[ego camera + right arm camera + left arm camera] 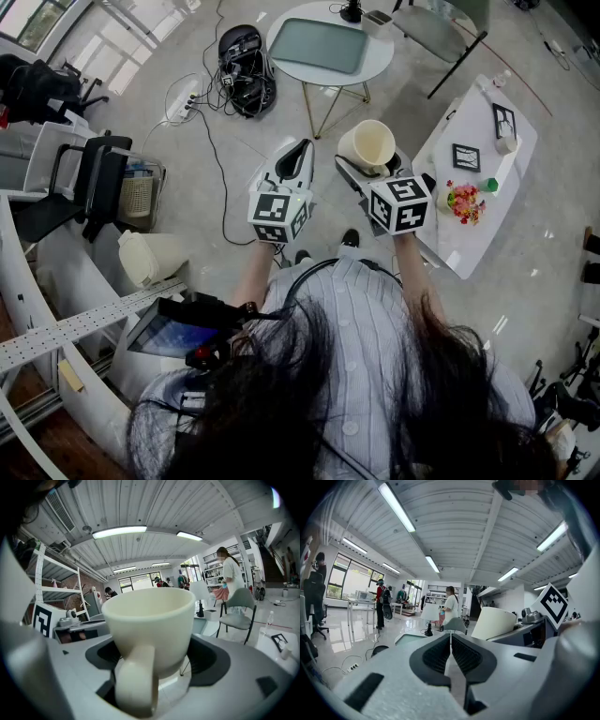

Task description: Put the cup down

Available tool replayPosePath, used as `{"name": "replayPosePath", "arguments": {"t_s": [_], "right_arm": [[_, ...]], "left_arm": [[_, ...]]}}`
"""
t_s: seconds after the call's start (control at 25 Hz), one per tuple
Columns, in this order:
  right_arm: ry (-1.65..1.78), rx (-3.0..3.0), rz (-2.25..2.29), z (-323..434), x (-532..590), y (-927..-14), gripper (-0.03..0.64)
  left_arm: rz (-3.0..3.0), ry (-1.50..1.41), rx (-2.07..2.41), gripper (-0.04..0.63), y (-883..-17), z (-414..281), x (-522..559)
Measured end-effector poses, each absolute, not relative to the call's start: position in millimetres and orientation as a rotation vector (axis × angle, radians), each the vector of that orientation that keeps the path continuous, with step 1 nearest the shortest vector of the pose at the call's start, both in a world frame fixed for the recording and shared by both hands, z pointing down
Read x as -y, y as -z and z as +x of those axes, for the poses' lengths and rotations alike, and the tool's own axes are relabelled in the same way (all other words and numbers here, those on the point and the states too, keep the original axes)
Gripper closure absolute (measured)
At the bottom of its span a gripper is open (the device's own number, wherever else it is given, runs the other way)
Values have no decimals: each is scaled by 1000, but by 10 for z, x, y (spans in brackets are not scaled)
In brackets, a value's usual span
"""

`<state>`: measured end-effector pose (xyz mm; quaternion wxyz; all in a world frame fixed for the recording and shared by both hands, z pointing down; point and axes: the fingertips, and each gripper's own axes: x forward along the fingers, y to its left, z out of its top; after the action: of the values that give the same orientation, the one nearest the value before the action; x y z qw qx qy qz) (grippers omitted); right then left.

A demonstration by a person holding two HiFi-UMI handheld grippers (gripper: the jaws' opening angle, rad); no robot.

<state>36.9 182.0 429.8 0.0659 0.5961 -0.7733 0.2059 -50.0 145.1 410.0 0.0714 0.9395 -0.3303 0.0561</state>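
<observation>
the cup point(150, 620), cream and empty, sits upright in the air between the jaws of the right gripper point(375, 167), mouth up, its handle turned back toward that gripper's camera. the jaws stand wide, one dark pad against each side of the cup's body, so the grip is on the cup. the left gripper point(451, 646) is just to its left, close beside but apart, its jaws drawn together with nothing between them; in its own view the cup shows off to its right. both are held out in front of the person point(356, 319), above the floor point(328, 206). ahead of the right gripper and a little to its left stands a round table point(380, 56) with a grey-green tray point(317, 44) on it and a lamp point(429, 618). to the right of the right gripper, lower down, is a white table point(459, 244) with two framed cards point(466, 157), a heap of coloured bits point(464, 202) and a green block point(491, 185). ahead of the left gripper a black bag point(246, 70) lies on the floor among cables point(217, 159). further ahead of that gripper a second person point(451, 604) in a white top stands by a chair point(454, 625).
</observation>
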Motion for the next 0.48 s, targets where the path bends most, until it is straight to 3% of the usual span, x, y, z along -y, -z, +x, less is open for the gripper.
{"name": "replayPosePath", "arguments": {"t_s": [0.48], "right_arm": [[-622,2364,1726,873,-1670,-4425,216]], "left_arm": [[2818,-275,1020,572,-4324,44,-1456]]}}
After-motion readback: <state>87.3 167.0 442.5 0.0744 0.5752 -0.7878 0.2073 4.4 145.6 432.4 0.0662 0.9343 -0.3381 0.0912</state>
